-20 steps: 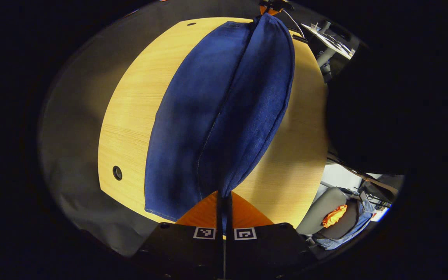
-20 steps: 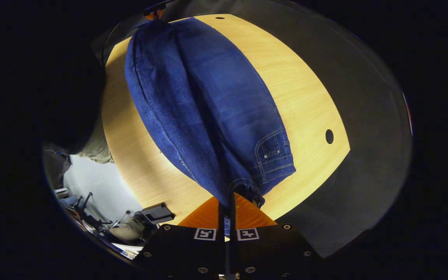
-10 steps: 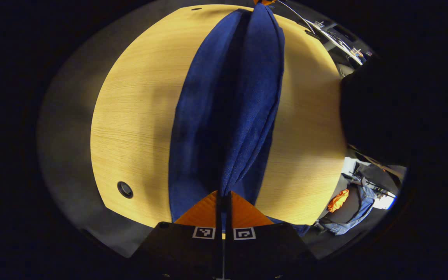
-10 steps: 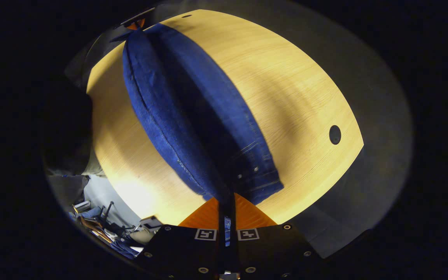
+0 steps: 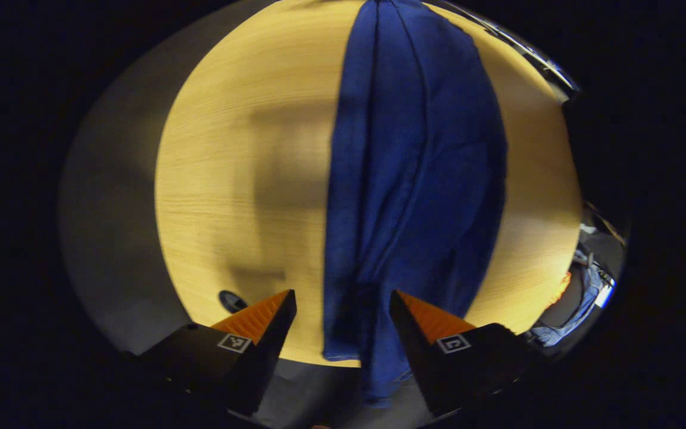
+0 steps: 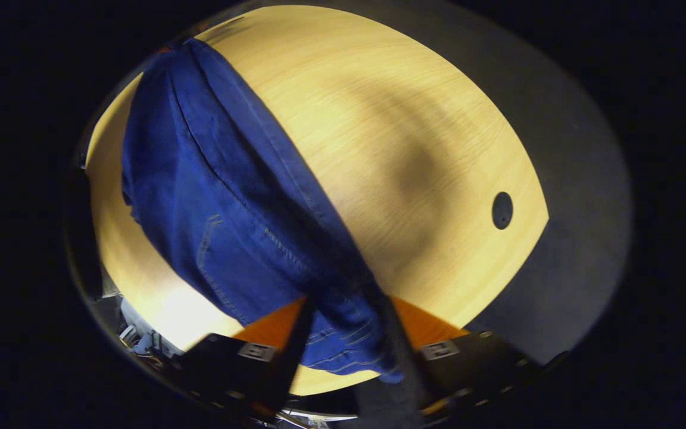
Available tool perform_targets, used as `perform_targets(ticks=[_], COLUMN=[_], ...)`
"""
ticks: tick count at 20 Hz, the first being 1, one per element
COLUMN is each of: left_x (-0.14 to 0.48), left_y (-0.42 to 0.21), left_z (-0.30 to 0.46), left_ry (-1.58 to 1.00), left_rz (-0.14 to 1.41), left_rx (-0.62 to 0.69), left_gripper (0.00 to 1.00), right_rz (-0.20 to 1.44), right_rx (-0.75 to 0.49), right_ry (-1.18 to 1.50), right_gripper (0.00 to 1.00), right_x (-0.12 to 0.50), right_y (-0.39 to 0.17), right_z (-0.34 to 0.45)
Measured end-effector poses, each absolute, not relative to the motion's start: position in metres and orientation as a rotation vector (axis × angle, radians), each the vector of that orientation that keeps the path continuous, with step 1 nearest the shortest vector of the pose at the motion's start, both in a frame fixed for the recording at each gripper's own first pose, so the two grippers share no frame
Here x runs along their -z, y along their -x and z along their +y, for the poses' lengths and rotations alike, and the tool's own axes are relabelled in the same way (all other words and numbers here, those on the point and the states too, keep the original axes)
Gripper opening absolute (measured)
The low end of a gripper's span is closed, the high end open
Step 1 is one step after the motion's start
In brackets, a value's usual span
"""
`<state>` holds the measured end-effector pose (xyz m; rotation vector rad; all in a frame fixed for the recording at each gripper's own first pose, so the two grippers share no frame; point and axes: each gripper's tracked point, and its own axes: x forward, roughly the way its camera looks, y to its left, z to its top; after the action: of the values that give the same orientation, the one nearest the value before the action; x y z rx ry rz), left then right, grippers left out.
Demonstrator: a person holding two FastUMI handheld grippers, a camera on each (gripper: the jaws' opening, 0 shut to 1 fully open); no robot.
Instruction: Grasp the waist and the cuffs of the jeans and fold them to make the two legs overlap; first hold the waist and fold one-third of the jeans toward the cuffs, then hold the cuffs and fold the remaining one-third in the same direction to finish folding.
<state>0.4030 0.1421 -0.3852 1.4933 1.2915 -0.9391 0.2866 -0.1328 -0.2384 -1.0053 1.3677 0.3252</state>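
The dark blue jeans [image 5: 414, 179] lie lengthwise on the wooden table [image 5: 230, 179], the two legs folded one over the other. Their cuff end reaches the near table edge and hangs a little over it, between the spread fingers of my left gripper [image 5: 343, 313], which is open and holds nothing. In the right gripper view the jeans [image 6: 218, 208] run away to the upper left across the table [image 6: 408, 149]. The waist end, with pocket stitching, lies between the fingers of my right gripper [image 6: 346, 325], which is open and blurred by motion.
A round cable hole [image 5: 231, 300] sits in the table left of the cuffs, and another cable hole [image 6: 502, 210] lies right of the waist. Grey floor [image 5: 111, 238] surrounds the table. Clutter [image 5: 575, 292] stands off the table's right side.
Both grippers were shut on the jeans, holding them lifted and stretched. Now both have opened and let go, and the jeans lie on the table with the legs overlapping.
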Motion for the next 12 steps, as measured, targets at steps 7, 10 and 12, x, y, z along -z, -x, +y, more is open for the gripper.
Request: perform_targets(ticks=[7,10,12], left_x=[0.361,0.338,0.326], left_y=[-0.471,-0.47,-0.464], left_z=[0.092,0.055,0.023], left_ry=[-1.286,-1.097,-0.947], left_rz=[0.937,0.808,0.746], left_rx=[0.611,0.442,0.346], left_gripper=[0.99,0.99,0.99], right_rz=[1.117,0.978,0.892], right_rx=[-0.078,0.01,0.059], right_ry=[0.9,0.837,0.794], right_gripper=[0.97,0.98,0.98], right_x=[0.187,0.164,0.146], right_y=[-0.291,-0.268,-0.258], right_z=[-0.173,-0.186,-0.191])
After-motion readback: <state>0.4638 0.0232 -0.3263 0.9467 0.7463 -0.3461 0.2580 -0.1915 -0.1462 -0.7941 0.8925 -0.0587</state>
